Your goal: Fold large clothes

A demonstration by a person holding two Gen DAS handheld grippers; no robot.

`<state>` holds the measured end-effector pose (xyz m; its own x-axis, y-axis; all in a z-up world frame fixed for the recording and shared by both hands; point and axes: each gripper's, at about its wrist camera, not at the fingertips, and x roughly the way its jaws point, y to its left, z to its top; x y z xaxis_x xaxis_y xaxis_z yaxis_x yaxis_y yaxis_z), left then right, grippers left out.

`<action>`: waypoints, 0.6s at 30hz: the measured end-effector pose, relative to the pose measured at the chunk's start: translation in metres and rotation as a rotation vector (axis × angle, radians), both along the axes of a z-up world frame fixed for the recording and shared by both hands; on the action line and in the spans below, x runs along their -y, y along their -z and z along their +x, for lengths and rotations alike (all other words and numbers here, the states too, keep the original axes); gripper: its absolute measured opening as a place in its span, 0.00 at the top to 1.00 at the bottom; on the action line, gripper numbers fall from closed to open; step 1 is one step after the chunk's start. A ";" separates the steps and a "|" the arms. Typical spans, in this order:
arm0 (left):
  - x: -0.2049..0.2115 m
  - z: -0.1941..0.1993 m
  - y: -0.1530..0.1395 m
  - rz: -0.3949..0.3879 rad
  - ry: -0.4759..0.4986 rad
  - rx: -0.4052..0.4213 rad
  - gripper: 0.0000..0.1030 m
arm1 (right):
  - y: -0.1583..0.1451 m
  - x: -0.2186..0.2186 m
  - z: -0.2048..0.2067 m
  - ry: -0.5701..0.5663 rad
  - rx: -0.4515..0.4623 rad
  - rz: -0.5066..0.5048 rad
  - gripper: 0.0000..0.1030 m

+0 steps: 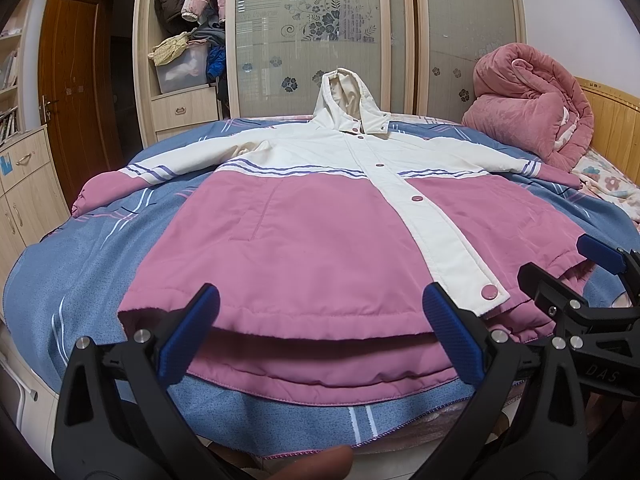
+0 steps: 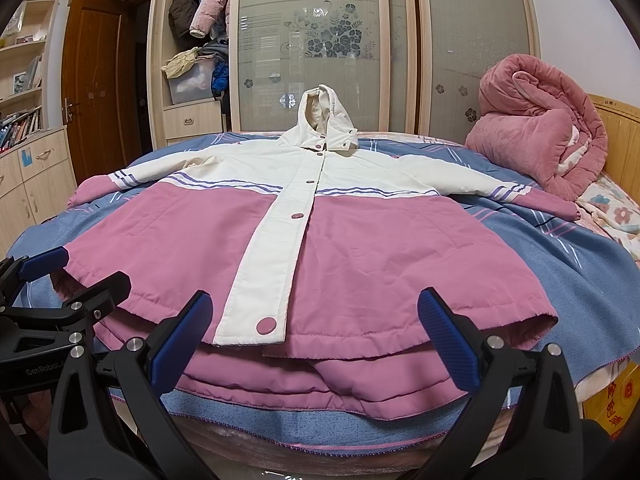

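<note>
Pink-and-cream hooded padded jacket (image 1: 320, 216) is lying flat and buttoned on the blue striped blanket (image 1: 80, 280), hem nearest, ready for folding. Left gripper (image 1: 320, 332) and right gripper (image 2: 316, 336) are hovering spread wide, gripping nothing, lining up over the near hem.

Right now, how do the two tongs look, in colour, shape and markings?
Both are black plastic, each with two splayed fingers bearing blue ribbed pads and silver rivets. The left tongs share that build; the right tongs carry the letters "DAS" on the body. No cables or sleeves show.
</note>
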<state>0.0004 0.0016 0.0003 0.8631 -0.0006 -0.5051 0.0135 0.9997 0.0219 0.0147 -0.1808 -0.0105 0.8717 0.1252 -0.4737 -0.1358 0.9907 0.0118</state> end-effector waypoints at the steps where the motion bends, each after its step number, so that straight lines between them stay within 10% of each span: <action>1: 0.000 0.000 0.000 0.000 0.000 0.000 0.02 | 0.000 0.000 0.000 0.000 -0.001 0.000 0.01; 18: -0.004 -0.001 0.007 0.000 0.000 -0.002 0.02 | 0.001 -0.004 0.001 -0.002 -0.001 -0.001 0.01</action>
<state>-0.0006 0.0055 -0.0067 0.8620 -0.0003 -0.5068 0.0131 0.9997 0.0217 0.0154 -0.1772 -0.0119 0.8712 0.1264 -0.4744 -0.1375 0.9904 0.0114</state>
